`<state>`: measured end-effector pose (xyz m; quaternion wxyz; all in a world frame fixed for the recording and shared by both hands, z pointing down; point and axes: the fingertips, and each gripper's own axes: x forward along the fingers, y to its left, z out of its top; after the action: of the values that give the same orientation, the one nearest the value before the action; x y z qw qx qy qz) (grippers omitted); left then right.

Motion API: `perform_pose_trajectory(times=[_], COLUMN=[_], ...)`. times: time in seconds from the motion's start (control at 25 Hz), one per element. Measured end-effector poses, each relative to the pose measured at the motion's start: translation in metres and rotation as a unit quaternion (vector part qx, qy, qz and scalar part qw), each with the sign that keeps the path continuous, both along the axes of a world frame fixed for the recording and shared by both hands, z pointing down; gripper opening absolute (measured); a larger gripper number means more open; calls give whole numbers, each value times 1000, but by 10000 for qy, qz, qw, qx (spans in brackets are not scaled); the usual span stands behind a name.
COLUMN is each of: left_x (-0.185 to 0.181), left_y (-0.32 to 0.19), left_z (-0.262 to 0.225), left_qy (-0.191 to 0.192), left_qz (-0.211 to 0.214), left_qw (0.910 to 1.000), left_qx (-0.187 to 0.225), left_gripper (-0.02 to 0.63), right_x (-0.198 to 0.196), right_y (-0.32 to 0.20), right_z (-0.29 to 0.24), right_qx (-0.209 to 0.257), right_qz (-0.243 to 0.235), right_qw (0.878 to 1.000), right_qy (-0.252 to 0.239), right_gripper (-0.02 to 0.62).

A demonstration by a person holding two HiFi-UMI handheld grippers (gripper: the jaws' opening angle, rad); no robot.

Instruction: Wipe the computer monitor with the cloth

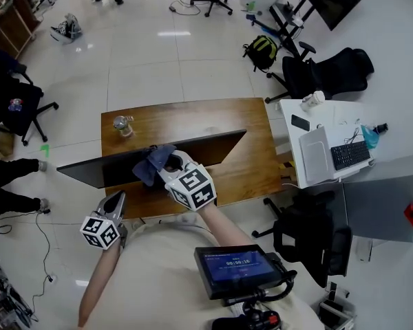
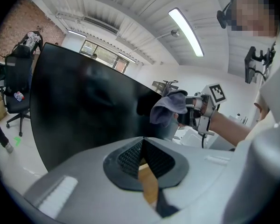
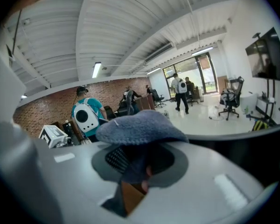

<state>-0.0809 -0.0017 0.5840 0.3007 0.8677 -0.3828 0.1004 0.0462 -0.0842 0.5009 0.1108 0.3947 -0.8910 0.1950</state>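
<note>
A black computer monitor (image 1: 96,169) stands on the wooden desk (image 1: 193,119), seen edge-on from above; its dark screen (image 2: 79,106) fills the left gripper view. My right gripper (image 1: 173,167) is shut on a grey-blue cloth (image 1: 153,162) and holds it against the monitor's top edge near the middle. The cloth (image 3: 140,127) bulges over the jaws in the right gripper view, and shows as a bunched cloth (image 2: 168,107) in the left gripper view. My left gripper (image 1: 115,205) is shut and empty, hanging below the screen at the desk's near edge.
A small glass jar (image 1: 122,124) sits at the desk's far left. A white side table (image 1: 310,167) with a laptop and keyboard stands to the right. Black office chairs (image 1: 310,236) stand near right, and another chair (image 1: 17,105) at left. A tablet (image 1: 237,267) is mounted on my chest.
</note>
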Motion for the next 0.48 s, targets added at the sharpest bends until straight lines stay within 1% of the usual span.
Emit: perform_pose_trajectory(times=[0.24,0.48], left_x=[41,69], left_y=[2,5], left_z=[4,9], left_qy=[87,159], left_qz=[-88,-215], left_qw=[9999,9996], left_qx=[19,0], left_gripper=[-5,-5], right_x=[43,67], right_y=[1,-2], right_z=[4,4], right_qx=[-66,-160], right_qz=[24,-59], right_qw=[10000,9997], right_qy=[-15,-154], right_gripper=[83,83])
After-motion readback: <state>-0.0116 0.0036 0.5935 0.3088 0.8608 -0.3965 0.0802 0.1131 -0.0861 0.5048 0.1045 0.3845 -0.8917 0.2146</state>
